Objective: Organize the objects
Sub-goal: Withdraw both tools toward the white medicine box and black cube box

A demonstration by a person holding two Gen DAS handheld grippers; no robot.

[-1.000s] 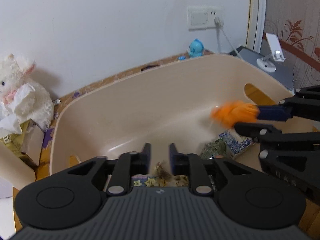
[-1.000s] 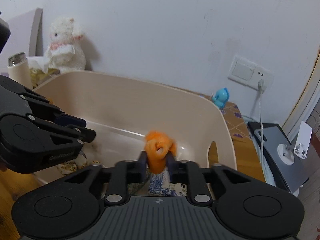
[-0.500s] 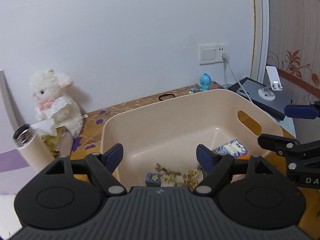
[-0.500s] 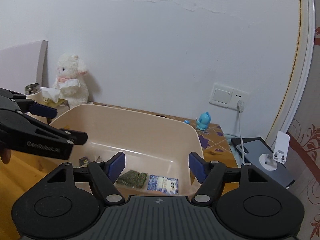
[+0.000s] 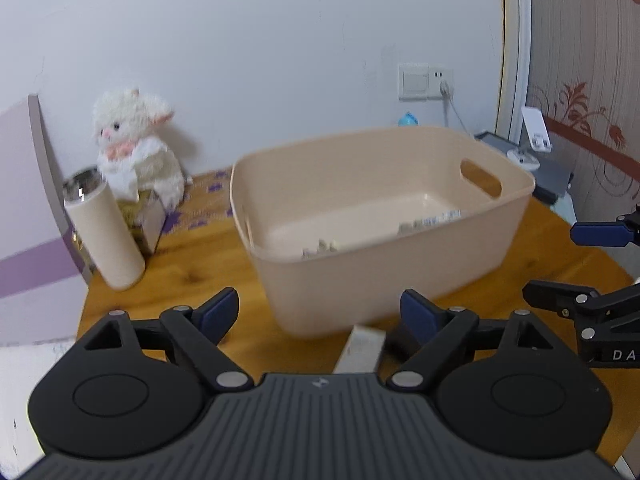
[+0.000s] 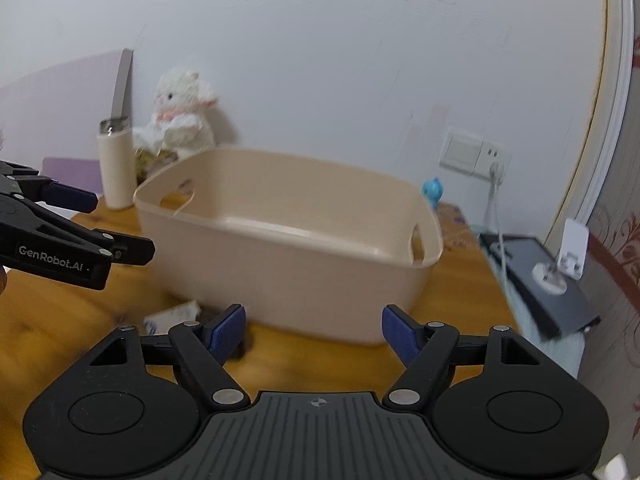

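Observation:
A beige plastic bin (image 5: 360, 280) (image 6: 280, 276) stands on the wooden table, with small packets (image 5: 320, 248) lying on its floor. My left gripper (image 5: 318, 306) hovers in front of the bin's near wall, its jaws opening wide and nothing between them. My right gripper (image 6: 314, 320) also sits back from the bin, jaws opening and empty. Each one shows in the other's view: the right gripper (image 5: 576, 264) at the right edge, the left gripper (image 6: 116, 224) at the left. A small white box (image 5: 360, 350) (image 6: 172, 314) lies on the table before the bin.
A white plush toy (image 5: 136, 144), a cream thermos (image 5: 104, 232) and a tissue box (image 5: 148, 216) stand left of the bin. A blue figurine (image 6: 432, 192), a wall socket with a cable (image 6: 496, 184) and a tablet with a phone stand (image 6: 552, 280) are on the right.
Both grippers have opened and drawn back out of the bin. The right one let go of an orange fluffy thing, the left one of a small object, and both are now empty.

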